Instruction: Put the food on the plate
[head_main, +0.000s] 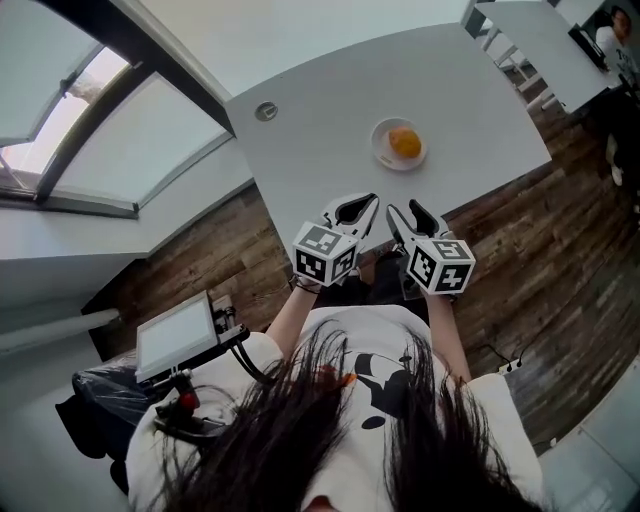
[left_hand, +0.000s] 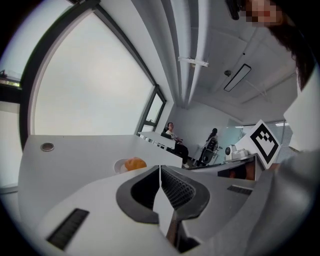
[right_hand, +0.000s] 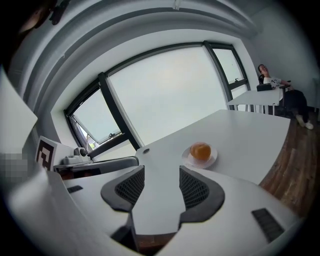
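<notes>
An orange-brown round bun (head_main: 404, 142) lies on a small white plate (head_main: 380, 150) toward the far side of the white table (head_main: 330, 150). The left gripper view shows the bun (left_hand: 135, 163) ahead and slightly left; in the right gripper view the bun (right_hand: 200, 150) on its plate (right_hand: 188, 160) is ahead and to the right. Both grippers hover at the table's near edge, well short of the plate. My left gripper (head_main: 368, 203) (left_hand: 160, 168) is shut, pads touching, holding nothing. The jaws of my right gripper (head_main: 403, 208) (right_hand: 161, 170) stand apart with only bare tabletop between them.
A round cable grommet (head_main: 266, 111) is set in the table's far left corner. Another white table (head_main: 545, 45) stands at the back right with a seated person (head_main: 612, 40) beside it. Wood floor (head_main: 560, 230) surrounds the table. A window (head_main: 90, 110) lies to the left.
</notes>
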